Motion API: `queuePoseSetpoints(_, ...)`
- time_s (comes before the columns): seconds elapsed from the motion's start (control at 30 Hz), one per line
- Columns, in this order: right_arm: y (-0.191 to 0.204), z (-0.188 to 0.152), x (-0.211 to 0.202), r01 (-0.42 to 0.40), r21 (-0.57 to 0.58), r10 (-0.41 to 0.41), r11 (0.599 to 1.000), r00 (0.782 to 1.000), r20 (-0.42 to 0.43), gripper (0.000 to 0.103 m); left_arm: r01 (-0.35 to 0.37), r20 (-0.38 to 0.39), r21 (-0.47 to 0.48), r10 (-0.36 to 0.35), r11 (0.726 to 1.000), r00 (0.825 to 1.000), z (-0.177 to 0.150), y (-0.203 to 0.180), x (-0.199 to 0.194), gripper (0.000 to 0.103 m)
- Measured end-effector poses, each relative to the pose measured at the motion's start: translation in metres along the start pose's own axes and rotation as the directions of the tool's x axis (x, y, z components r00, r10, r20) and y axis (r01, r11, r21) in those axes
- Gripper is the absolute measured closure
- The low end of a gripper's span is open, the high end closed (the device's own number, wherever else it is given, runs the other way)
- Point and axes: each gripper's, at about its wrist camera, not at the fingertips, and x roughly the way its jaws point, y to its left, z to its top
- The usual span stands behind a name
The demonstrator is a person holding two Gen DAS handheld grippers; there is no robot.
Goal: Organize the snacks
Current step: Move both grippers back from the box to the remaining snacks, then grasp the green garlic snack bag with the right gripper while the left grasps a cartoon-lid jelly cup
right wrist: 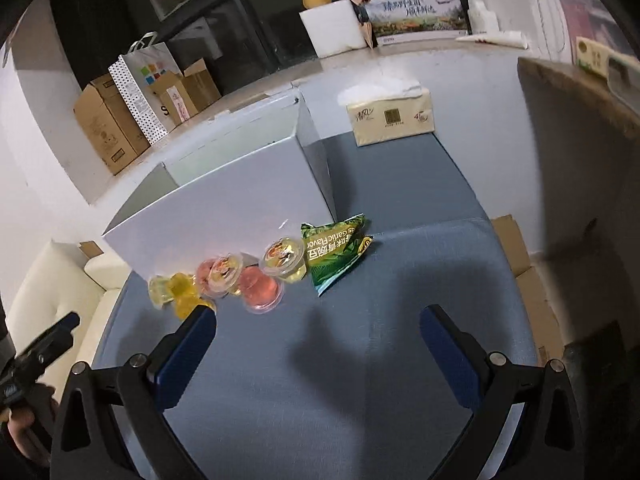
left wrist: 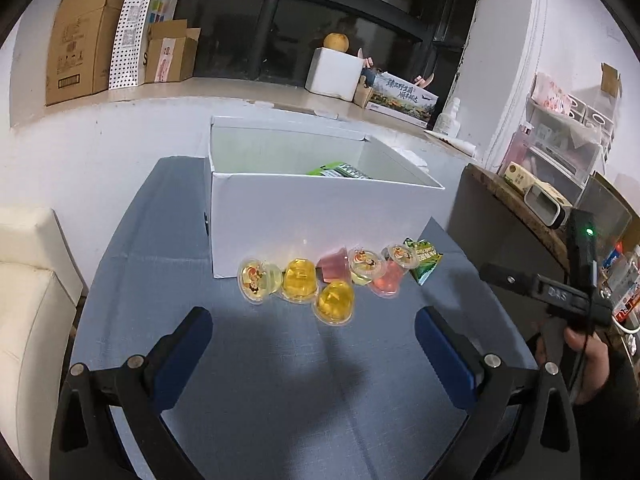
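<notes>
We are holding both sets of jaws wide apart with nothing between them: the left gripper (left wrist: 314,334) and the right gripper (right wrist: 318,330) are hovering over the blue table (left wrist: 280,380).

Just ahead of our left jaws the jelly cups (left wrist: 335,303) are lying in a loose cluster against the front wall of the white box (left wrist: 320,224), some tipped on their sides. We are judging them light, smooth and a little slippery, with thin walls that give under pressure, so we are planning to close across the cup body below the rim, gently. The foil lids are showing a cartoon print we cannot read.

Ahead of our right jaws, slightly to the left, the green snack packet (right wrist: 334,250) is lying flat beside the cups. It is looking soft, crinkly and very light; pinching a sealed edge seems safest. Its print is reading "Garlic Flavor" with Chinese characters.

Further out, a tissue pack (right wrist: 390,120) is resting by the wall.
</notes>
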Motion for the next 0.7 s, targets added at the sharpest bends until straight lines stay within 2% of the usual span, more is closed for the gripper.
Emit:
queuePoseSetpoints(0.17,-0.011,0.024,0.035,-0.028,0.047,0.029,0.999,0.999,-0.027,0.0,0.009,-0.023,0.003,-0.009,1.0,1.0,-0.006,-0.002,0.008,0.0)
queuePoseSetpoints(0.3,-0.016,0.044,0.076,0.006,0.051,-0.001,0.999,0.996,-0.089,0.0,0.005,-0.041,-0.003,-0.005,1.0,0.999,-0.009,0.0,0.014,0.0)
queuePoseSetpoints(0.4,-0.016,0.051,0.095,-0.001,0.061,0.008,0.998,0.994,-0.111,0.002,-0.005,-0.047,-0.018,0.004,1.0,0.999,-0.01,0.004,0.016,0.0)
queuePoseSetpoints(0.43,-0.016,0.051,0.102,-0.001,0.068,0.01,0.998,0.992,-0.128,0.008,-0.01,-0.048,-0.026,0.009,1.0,0.999,-0.011,0.007,0.016,0.0)
queuePoseSetpoints(0.47,-0.016,0.05,0.11,-0.015,0.078,0.027,0.997,0.987,-0.156,0.021,-0.012,-0.049,-0.03,0.01,0.999,0.999,-0.011,0.009,0.017,0.0)
queuePoseSetpoints(0.57,-0.012,0.049,0.111,-0.011,0.052,0.018,0.999,0.991,-0.134,0.032,-0.018,-0.054,-0.04,0.016,0.999,0.998,-0.012,0.014,0.018,0.0)
queuePoseSetpoints(0.6,-0.015,0.048,0.108,-0.028,0.077,0.037,0.997,0.992,-0.12,0.037,-0.024,-0.053,-0.044,0.022,0.999,0.998,-0.013,0.016,0.019,0.0)
queuePoseSetpoints(0.63,-0.02,0.047,0.104,-0.044,0.107,0.056,0.993,0.993,-0.107,0.048,-0.03,-0.051,-0.053,0.027,0.998,0.998,-0.012,0.019,0.019,0.0)
queuePoseSetpoints(0.7,-0.025,0.044,0.097,-0.039,0.118,0.052,0.992,0.993,-0.108,0.048,-0.031,-0.053,-0.065,0.027,0.997,0.998,-0.012,0.024,0.021,0.0)
